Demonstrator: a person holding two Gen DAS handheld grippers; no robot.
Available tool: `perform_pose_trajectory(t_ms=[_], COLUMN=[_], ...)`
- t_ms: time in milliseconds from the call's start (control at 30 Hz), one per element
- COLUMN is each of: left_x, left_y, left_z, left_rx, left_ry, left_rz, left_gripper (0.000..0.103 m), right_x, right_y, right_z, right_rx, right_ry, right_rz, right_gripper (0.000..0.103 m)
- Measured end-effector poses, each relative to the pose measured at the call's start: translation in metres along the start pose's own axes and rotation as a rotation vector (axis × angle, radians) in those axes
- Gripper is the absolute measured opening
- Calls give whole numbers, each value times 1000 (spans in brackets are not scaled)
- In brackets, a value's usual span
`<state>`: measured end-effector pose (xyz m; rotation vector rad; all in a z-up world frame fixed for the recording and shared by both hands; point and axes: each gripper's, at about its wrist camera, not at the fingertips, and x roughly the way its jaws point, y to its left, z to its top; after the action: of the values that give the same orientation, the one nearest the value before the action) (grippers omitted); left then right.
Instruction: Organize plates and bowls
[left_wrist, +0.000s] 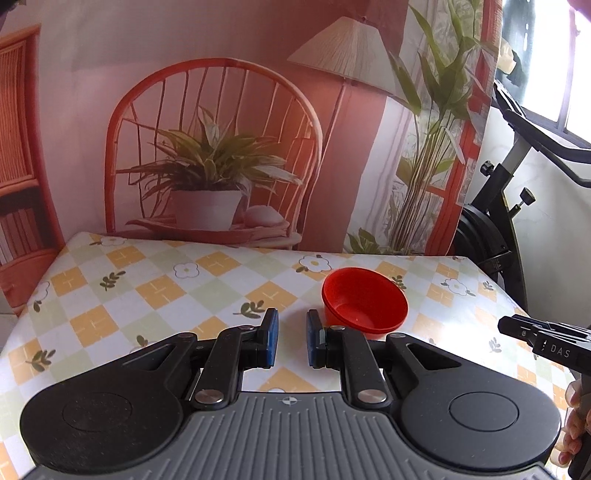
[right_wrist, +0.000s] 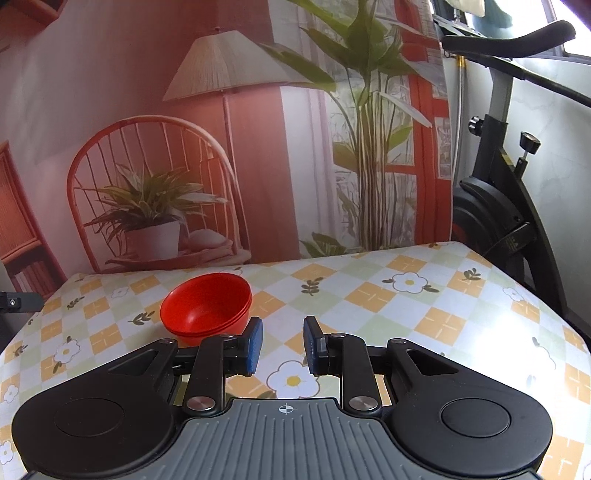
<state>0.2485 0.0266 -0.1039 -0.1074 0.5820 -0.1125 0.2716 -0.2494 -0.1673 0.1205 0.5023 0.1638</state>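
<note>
The red bowls (right_wrist: 207, 306) sit nested as one stack on the checked tablecloth (right_wrist: 406, 295); the right wrist view shows several rims layered at the stack's near side, so the bowls look already gathered, and no plates are in view. Judging from that, the step in hand is either finishing or moving on to whatever is out of frame.

If the stack must be shifted, the better approach is to come in level, take one wall of the rim between the pads, and lift straight up so the nested bowls do not slide apart; a light plastic stack will likely tip if nudged from the side.

From the left gripper (left_wrist: 291, 339) the stack (left_wrist: 364, 301) lies at about one o'clock, just beyond its right finger. From the right gripper (right_wrist: 282, 345) it lies at about eleven o'clock, close beside the left finger, though contact cannot be told.

Both sets of jaws stand parted by a moderate gap, blue pads facing each other, nothing between them; each holds nothing and hovers over bare cloth
</note>
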Motion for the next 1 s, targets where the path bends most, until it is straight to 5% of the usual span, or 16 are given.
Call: perform_pose_trajectory(t_ms=[500,900,1000], left_x=[43,130,143], left_y=[-9,-25,-25], left_z=[65,36,28], left_rx=[103,21,4], left_ry=[-90,114,140], left_rz=[2,-122,-148], left_gripper=[17,18,28], right_x=[63,124,138], right_y=[3,12,11], right_z=[24,36,36], right_rx=[10,-39,-19], right_ry=[46,143,178], right_rz=[54,101,127], right_gripper=[26,26,26])
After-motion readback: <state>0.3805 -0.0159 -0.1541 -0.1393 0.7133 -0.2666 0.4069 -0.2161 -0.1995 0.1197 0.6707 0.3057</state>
